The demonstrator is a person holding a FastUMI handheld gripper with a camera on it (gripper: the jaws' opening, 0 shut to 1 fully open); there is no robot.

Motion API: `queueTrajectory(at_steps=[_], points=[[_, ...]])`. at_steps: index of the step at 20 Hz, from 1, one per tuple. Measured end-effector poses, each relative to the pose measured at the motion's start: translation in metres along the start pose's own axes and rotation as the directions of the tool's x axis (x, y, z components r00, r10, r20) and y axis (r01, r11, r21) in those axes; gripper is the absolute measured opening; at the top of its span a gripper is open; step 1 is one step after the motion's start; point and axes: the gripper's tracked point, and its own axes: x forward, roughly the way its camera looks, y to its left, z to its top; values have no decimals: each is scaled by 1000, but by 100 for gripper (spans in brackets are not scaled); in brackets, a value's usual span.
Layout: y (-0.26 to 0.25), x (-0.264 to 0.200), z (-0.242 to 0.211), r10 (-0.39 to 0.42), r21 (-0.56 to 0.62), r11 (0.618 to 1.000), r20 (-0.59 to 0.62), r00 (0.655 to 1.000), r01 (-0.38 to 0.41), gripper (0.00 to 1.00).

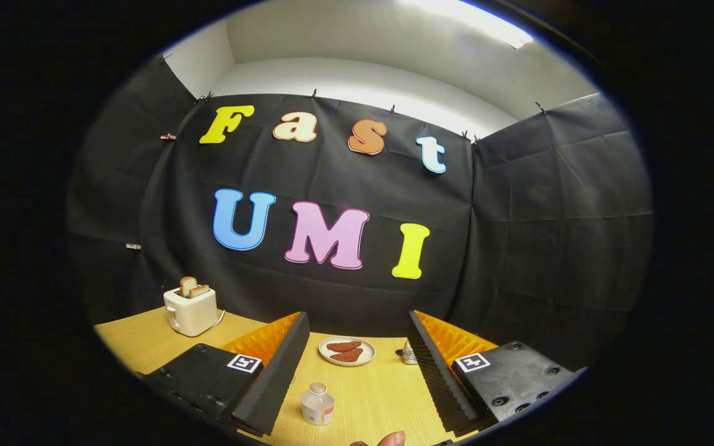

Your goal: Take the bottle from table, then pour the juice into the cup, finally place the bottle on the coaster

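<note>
The claw [357, 365] stood with its two fingers spread wide apart and nothing held between them, raised above the wooden tabletop [388, 396] and looking along it toward the black cloth wall. The bottle [317, 404], a small clear one standing upright with a pale label, rested on the tabletop between the fingers and close to the nearer end of the left one, touching neither. By judgement the wide opening was kept so the fingers could descend on either side of the bottle, the grasp not yet begun. Beyond the fingers, a white plate [347, 351] carried two brown pieces of food; just beside the right finger a small ribbed silvery item [409, 354] was partly hidden, and whether it was the cup could not be told. No coaster could be identified. A toaster [190, 310] with two slices in its slots stood well off to the left. A fingertip [391, 439] showed near the bottle.
</note>
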Motion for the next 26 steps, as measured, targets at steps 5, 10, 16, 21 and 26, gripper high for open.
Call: queueTrajectory(at_steps=[5,10,16,21,26], points=[[11,2,-23,36,19,999,36,999,-37,97],[33,4,-80,107,15,994,17,994,-107,97],[52,17,-156,141,49,989,-34,989,-139,97],[60,29,-211,160,53,986,-61,985,-157,97],[62,42,-258,124,106,988,-99,987,-113,97]])
